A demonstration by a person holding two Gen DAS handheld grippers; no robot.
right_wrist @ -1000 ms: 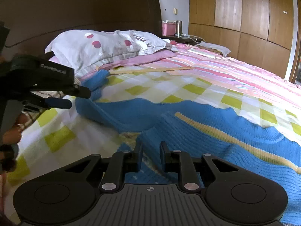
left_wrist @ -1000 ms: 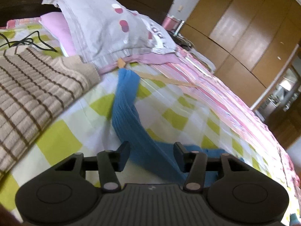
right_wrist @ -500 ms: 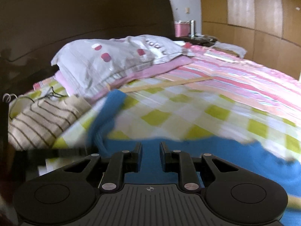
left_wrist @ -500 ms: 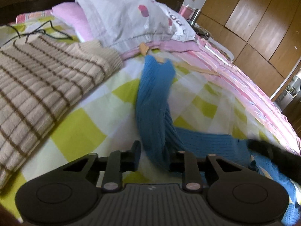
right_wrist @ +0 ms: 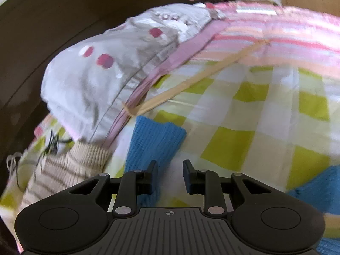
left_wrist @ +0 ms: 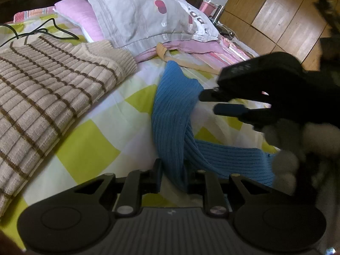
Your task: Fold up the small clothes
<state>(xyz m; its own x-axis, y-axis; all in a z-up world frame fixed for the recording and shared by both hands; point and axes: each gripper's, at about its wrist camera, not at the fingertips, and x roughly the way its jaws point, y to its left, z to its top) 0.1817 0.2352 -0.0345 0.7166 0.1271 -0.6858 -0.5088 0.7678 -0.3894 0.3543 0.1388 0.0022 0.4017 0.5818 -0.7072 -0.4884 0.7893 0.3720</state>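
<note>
Closest in, our left gripper (left_wrist: pixel 172 175) has the blue sweater's sleeve (left_wrist: pixel 170 114) bunched between its jaws; they've just been closing and now pinch the knit near where the sleeve joins the body. We read that as the anchor end for folding the sleeve.

Beyond that pinch, the sleeve runs away across the green-checked sheet (left_wrist: pixel 85 155), cuff (right_wrist: pixel 157 133) lying flat near the wooden hanger (right_wrist: pixel 191 80).

Our right gripper (right_wrist: pixel 170 175) sits over the sleeve close to the cuff. Its jaws have just been opening: slightly spread, nothing between them, the left one over the sleeve's edge. Likely lining up for the cuff.

Left of the sleeve lies the striped beige sweater (left_wrist: pixel 46 89), apart from it. Past the cuff: the grey pillow (left_wrist: pixel 138 14), then the wardrobe (left_wrist: pixel 276 17).
</note>
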